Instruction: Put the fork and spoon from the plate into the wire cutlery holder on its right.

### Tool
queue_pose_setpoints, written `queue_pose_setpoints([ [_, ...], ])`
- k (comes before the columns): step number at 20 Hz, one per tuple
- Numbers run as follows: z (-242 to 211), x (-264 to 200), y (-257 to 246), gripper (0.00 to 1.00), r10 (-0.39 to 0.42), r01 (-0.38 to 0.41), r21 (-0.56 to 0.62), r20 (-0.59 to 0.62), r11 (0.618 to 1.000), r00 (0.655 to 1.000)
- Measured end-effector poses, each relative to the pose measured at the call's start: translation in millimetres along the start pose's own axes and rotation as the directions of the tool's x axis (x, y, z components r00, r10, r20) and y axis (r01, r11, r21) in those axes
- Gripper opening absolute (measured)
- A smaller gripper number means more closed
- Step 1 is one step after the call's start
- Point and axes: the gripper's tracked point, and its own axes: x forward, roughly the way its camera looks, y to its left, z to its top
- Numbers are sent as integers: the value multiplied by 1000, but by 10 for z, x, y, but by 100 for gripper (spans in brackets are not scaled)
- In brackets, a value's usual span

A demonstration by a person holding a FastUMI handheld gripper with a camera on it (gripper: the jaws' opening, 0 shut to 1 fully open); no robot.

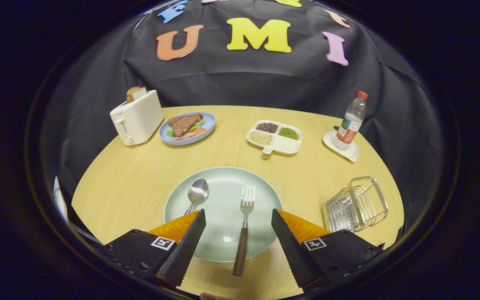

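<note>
Hovering above the near rim of the pale green plate [223,183], the claw [238,217] has its fingers spread wide apart and grips nothing, so the step in hand looks like the approach for the first pick, with neither utensil lifted yet. The fork [244,225] lies on the plate between the two fingers, tines pointing to the plate's far side and its dark wooden handle reaching over the plate's near rim onto the worktop [131,183]. The spoon [196,195] rests on the left part of the plate, bowl up toward the far side, its handle running down behind the left finger. The wire cutlery holder [356,204] stands on the worktop to the right of the plate, a little apart from the rim, open at the top and apparently holding nothing. Since the fork already sits in the gap, the next move probably calls for lowering the claw straight down onto the handle and closing both fingers across it, then lifting and carrying it rightward off the plate to the holder; the handle is narrow and lies flat, so the fingers would need to come low, nearly to the plate's surface. Beyond the plate sit a toaster [137,118], a blue plate of food [188,127], a divided dish [274,136] and a water bottle [350,121], all well clear.
</note>
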Motion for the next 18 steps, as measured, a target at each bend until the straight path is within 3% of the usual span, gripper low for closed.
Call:
queue_pose_setpoints([
  [4,-98,186,-23,95,-8,9,11,-81,1000,997],
  [9,-285,372,-92,75,3,12,78,-189,997,982],
  [18,-432,440,-37,12,37,-11,97,-265,995,964],
])
